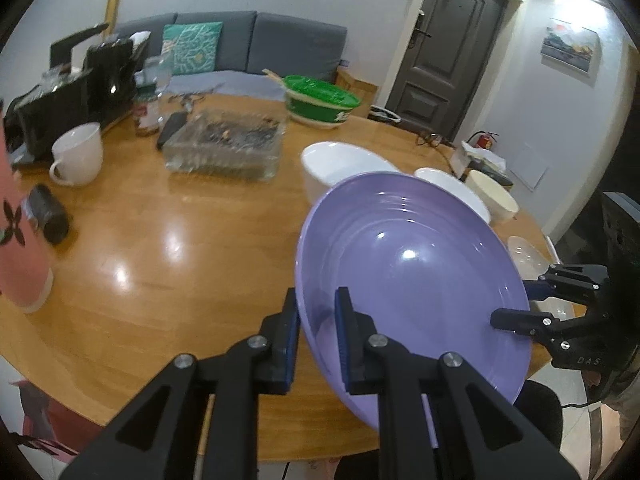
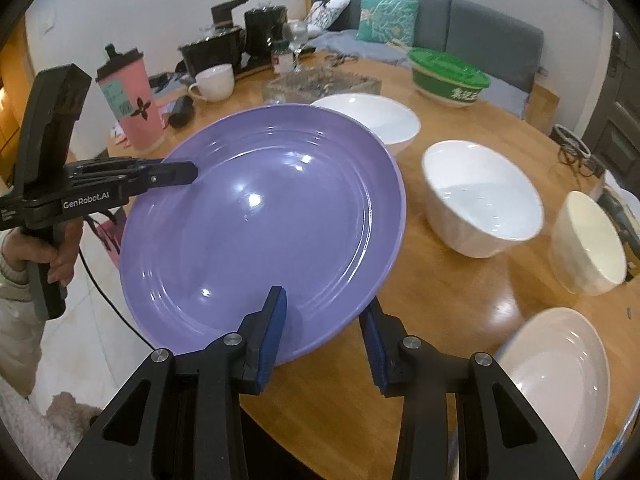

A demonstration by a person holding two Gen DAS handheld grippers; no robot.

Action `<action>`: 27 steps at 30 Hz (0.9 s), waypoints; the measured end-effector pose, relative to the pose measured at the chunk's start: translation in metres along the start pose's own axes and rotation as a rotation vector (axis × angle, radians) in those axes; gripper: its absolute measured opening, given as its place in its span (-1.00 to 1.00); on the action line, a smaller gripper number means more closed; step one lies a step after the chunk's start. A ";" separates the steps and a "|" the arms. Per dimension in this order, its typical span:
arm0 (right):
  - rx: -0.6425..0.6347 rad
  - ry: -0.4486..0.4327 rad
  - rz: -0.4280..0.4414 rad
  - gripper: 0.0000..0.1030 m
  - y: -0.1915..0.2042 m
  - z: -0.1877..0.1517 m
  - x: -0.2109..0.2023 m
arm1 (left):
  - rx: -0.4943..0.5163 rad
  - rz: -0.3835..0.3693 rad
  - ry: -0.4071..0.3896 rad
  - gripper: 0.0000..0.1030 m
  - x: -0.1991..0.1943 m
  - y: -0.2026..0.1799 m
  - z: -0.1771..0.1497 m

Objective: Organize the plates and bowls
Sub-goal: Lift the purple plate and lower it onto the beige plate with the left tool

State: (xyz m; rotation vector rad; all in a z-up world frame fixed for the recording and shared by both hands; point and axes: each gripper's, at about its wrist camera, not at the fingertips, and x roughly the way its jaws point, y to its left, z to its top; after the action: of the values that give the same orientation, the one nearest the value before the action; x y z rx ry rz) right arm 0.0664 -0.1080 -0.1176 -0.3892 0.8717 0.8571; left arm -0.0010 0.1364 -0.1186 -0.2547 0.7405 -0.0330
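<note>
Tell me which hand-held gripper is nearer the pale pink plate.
Right. The right hand-held gripper grips the purple plate beside the pale pink plate; the left hand-held gripper grips the purple plate's far edge.

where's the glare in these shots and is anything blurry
Left wrist view: bright lamp spots on the purple plate and wooden table, lens flare top right. Right wrist view: glints on the plate, and the pale plate at lower right is smeared.

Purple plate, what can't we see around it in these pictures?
- Underside of the purple plate: both views, hidden by the plate itself.
- Table beneath the plate: both views, covered by it.
- Pale plate: right wrist view, blurred, partly cut off by the edge.
- Glass dish: left wrist view, contents too blurred to name.
- Pink cup: left wrist view, cut off at the edge.
</note>
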 end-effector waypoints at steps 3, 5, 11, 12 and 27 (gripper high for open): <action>0.016 -0.029 -0.015 -0.38 -0.007 -0.005 -0.016 | 0.031 -0.008 -0.012 -0.75 -0.004 -0.017 0.007; 0.026 -0.048 -0.026 -0.38 -0.013 -0.008 -0.026 | 0.051 -0.016 -0.018 -0.75 -0.006 -0.029 0.012; 0.062 -0.098 -0.071 -0.38 -0.037 -0.026 -0.061 | 0.138 -0.047 -0.014 -0.75 -0.002 -0.077 0.029; 0.072 -0.106 -0.082 -0.38 -0.042 -0.031 -0.068 | 0.149 -0.054 -0.015 -0.75 -0.002 -0.084 0.031; 0.249 -0.179 -0.236 -0.38 -0.124 -0.107 -0.145 | 0.321 -0.168 0.041 -0.75 0.042 -0.217 0.047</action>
State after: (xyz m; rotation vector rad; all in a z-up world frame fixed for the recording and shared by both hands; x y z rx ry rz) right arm 0.0595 -0.3214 -0.0711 -0.1889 0.7385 0.5482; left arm 0.0742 -0.0683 -0.0612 -0.0090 0.7415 -0.3150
